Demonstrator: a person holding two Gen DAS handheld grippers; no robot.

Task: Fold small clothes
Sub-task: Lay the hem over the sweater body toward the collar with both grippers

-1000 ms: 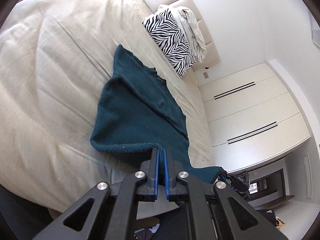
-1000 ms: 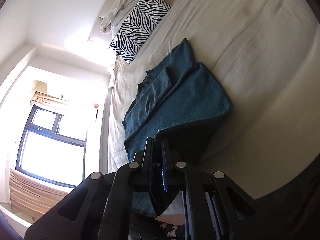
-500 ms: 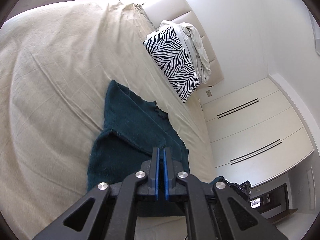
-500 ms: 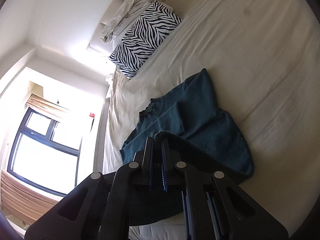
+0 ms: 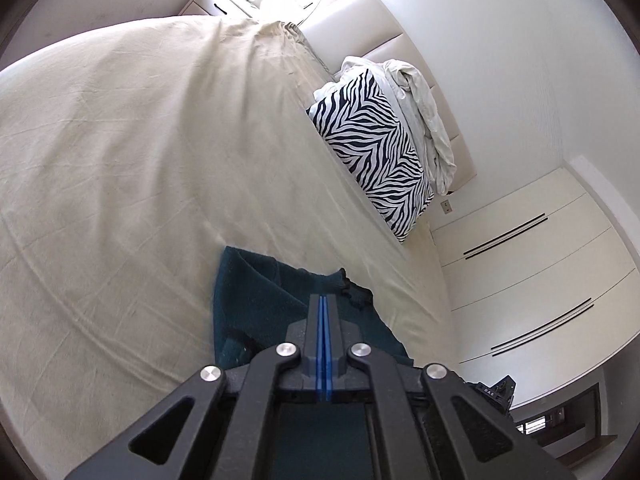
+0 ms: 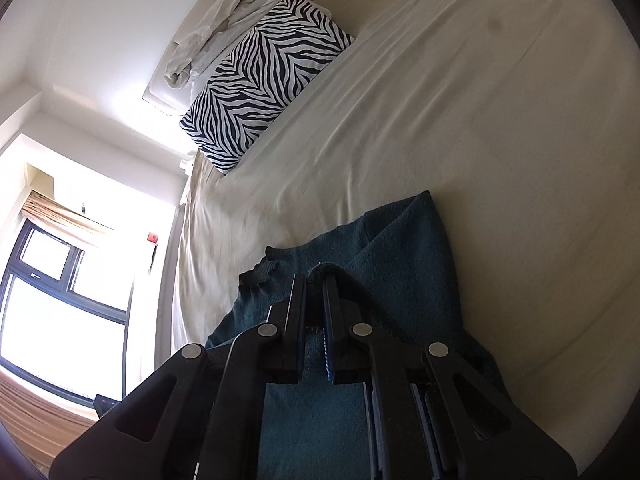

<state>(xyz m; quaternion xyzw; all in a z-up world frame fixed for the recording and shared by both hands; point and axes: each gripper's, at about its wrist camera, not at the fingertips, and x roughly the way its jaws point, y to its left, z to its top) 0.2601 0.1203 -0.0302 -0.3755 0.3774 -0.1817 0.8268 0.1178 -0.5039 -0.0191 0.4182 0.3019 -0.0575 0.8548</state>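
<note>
Left-wrist view: I see the cream bed sheet (image 5: 140, 152) filling the left and centre of the frame. At lower centre lies the dark teal garment (image 5: 256, 300), partly folded on itself. My left gripper (image 5: 323, 300) rises from the bottom edge, its blue-lined jaws pressed together; the teal cloth passes under its tips, and whether an edge is pinched between them I cannot tell. To the right of centre stands the zebra-print pillow (image 5: 376, 152), with crumpled white bedding (image 5: 424, 120) against the padded headboard (image 5: 380, 28). Only this view shows the white wardrobe doors (image 5: 532, 280) at the right.

Right-wrist view: only here do I see the bright window (image 6: 60, 292) at lower left. The zebra-print pillow (image 6: 264, 76) sits upper centre. At lower centre my right gripper (image 6: 315, 280) pinches a raised fold of the teal garment (image 6: 400, 264) between its jaws, the cloth draping down beneath the fingers. The sheet (image 6: 500, 120) fills the right.
</note>
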